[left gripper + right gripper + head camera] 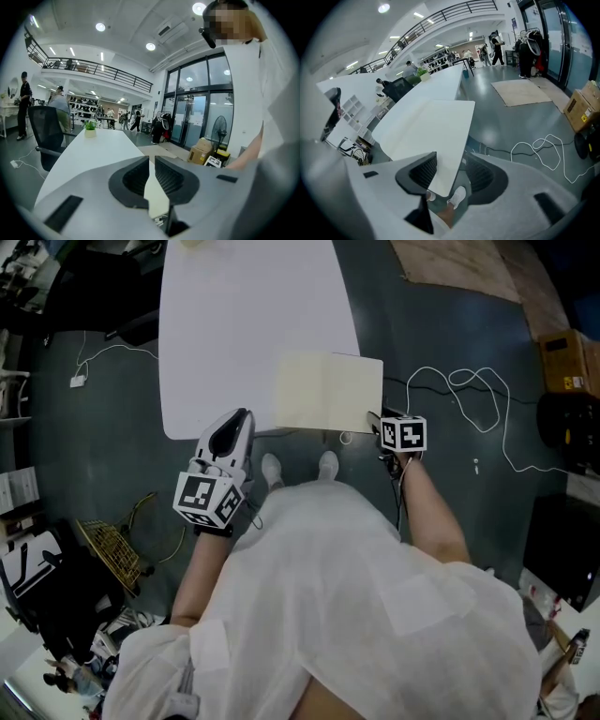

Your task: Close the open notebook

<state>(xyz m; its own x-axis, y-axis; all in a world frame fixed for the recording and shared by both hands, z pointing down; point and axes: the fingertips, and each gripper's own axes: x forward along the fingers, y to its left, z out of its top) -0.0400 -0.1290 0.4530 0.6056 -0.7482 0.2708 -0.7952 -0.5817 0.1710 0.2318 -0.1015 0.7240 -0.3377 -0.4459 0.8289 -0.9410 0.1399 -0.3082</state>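
Note:
A cream notebook (328, 392) lies flat on the near right corner of the white table (234, 324), showing one plain face. My right gripper (375, 418) is at its near right corner, pointing steeply down. In the right gripper view its jaws (452, 176) stand wide apart around a pale corner (440, 159). I cannot tell notebook from table there, and the right pad is clear of it. My left gripper (242, 418) hovers at the table's near edge, left of the notebook, jaws together with nothing in them (151, 176). A cream strip (157, 199) shows beyond them.
A white cable (469, 395) loops on the dark floor to the right, near a cardboard box (567, 362). A wire basket (112, 545) lies at the lower left. The person's shoes (326, 465) are under the table's edge. An office chair (44, 136) stands beside the table.

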